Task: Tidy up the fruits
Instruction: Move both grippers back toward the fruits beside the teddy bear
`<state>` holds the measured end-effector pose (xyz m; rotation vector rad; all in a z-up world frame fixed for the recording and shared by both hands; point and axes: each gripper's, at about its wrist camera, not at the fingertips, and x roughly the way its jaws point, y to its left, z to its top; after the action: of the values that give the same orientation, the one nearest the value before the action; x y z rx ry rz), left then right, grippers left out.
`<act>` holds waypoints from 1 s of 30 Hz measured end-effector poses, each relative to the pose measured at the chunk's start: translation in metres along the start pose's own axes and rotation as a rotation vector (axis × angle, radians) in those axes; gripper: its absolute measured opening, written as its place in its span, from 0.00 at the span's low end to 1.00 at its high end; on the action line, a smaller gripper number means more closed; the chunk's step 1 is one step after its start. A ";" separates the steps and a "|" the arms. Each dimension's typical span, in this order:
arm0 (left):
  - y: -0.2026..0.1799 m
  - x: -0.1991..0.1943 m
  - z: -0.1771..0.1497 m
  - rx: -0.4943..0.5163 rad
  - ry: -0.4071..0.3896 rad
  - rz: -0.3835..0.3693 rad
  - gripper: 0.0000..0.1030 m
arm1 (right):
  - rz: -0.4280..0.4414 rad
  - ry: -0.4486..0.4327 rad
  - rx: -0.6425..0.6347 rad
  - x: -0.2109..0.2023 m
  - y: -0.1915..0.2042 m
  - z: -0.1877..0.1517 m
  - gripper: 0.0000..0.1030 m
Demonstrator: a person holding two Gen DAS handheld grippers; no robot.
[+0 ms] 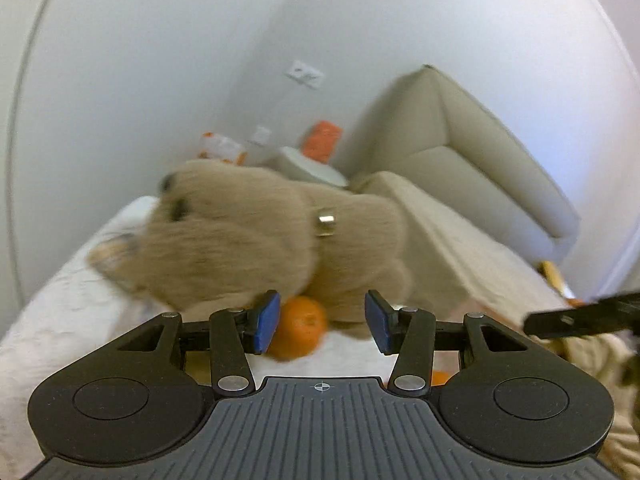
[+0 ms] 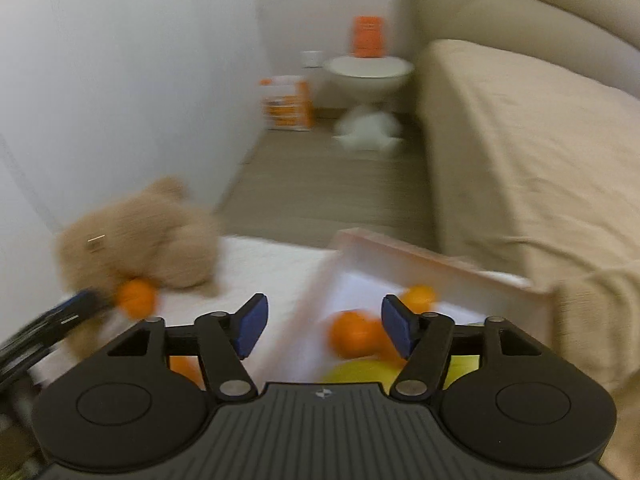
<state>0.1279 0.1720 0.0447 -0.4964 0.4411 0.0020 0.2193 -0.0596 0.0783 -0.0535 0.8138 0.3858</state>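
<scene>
While lodged against the teddy bear (image 1: 256, 232), orange (image 1: 298, 334) between wide-open, empty left tool (image 1: 322, 322); risk: snagging plush, rolling fruit off bench (image 1: 60, 320).

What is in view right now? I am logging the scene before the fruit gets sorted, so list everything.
Round orange fruit: one, orange, on the white cloth against the toy.
Tan plush teddy bear: one, lying on the white cloth.
Shallow pale tray: one, holding oranges and yellow-green fruit, count unclear.
Beige bed: one, right.
Round white side table: one, far corner.
Left gripper: open.
Right gripper: open.
</scene>
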 end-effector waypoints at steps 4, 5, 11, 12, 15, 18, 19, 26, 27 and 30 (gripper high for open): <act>0.002 -0.002 0.000 0.016 -0.006 0.023 0.42 | 0.132 0.009 -0.104 0.007 0.054 -0.022 0.70; -0.001 -0.004 0.000 0.035 -0.009 0.034 0.42 | 0.145 0.016 -0.134 0.011 0.067 -0.027 0.69; -0.008 -0.017 -0.006 0.127 0.004 0.078 0.42 | 0.117 0.010 -0.255 0.025 0.111 -0.043 0.70; -0.008 -0.021 -0.007 0.136 0.010 0.088 0.42 | 0.119 0.002 -0.242 0.024 0.110 -0.040 0.70; -0.011 -0.035 -0.014 0.176 0.029 0.118 0.42 | 0.114 -0.005 -0.193 0.026 0.108 -0.025 0.70; -0.009 -0.050 -0.023 0.206 0.026 0.137 0.43 | 0.145 0.046 -0.149 0.042 0.115 -0.010 0.70; -0.007 -0.053 -0.027 0.208 0.028 0.138 0.43 | 0.156 0.079 -0.134 0.051 0.120 -0.005 0.69; 0.000 -0.049 -0.038 0.216 0.080 0.121 0.43 | 0.055 0.206 -0.223 0.113 0.180 0.008 0.61; -0.001 -0.052 -0.040 0.220 0.077 0.117 0.43 | 0.031 0.212 -0.237 0.120 0.186 0.009 0.61; -0.002 -0.053 -0.040 0.225 0.078 0.113 0.43 | -0.005 0.229 -0.241 0.135 0.196 0.011 0.54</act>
<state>0.0637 0.1571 0.0356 -0.2500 0.5385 0.0418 0.2408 0.1677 0.0081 -0.3295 0.9893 0.4773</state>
